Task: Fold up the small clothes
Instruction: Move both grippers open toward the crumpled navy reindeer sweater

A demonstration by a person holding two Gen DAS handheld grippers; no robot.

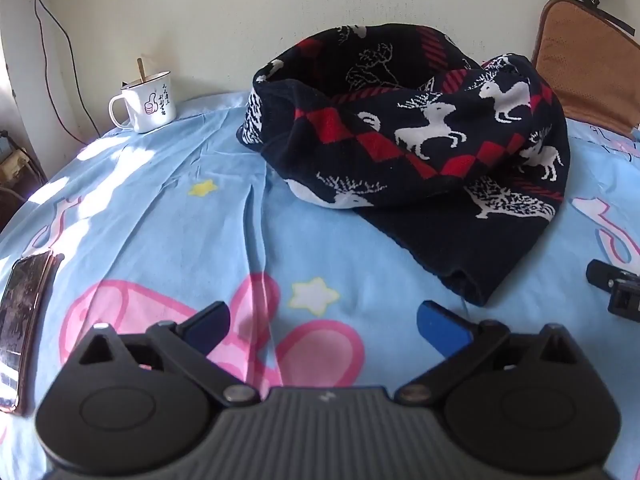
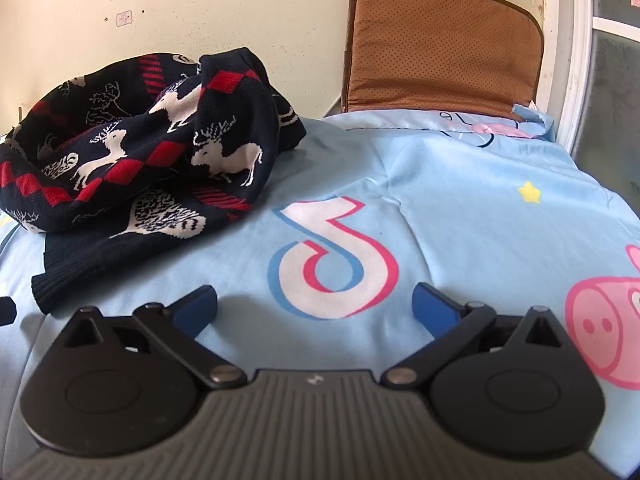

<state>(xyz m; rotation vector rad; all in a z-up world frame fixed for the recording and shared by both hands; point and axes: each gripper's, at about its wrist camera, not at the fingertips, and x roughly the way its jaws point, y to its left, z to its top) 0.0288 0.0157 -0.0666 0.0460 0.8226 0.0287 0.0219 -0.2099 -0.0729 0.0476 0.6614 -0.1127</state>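
Observation:
A dark navy knitted sweater (image 1: 420, 152) with white reindeer and red diamonds lies crumpled in a heap on the light blue cartoon sheet (image 1: 180, 208). It also shows in the right wrist view (image 2: 132, 156), up and left. My left gripper (image 1: 322, 326) is open and empty, low over the sheet, short of the sweater's ribbed hem. My right gripper (image 2: 314, 306) is open and empty over a white and pink note print, to the right of the hem. The right gripper's tip (image 1: 616, 284) shows at the right edge of the left wrist view.
A white enamel mug (image 1: 146, 102) with a stick in it stands at the back left by the wall. A phone (image 1: 22, 328) lies at the sheet's left edge. A brown cushion (image 2: 440, 44) leans upright at the back right. Cables hang on the left wall.

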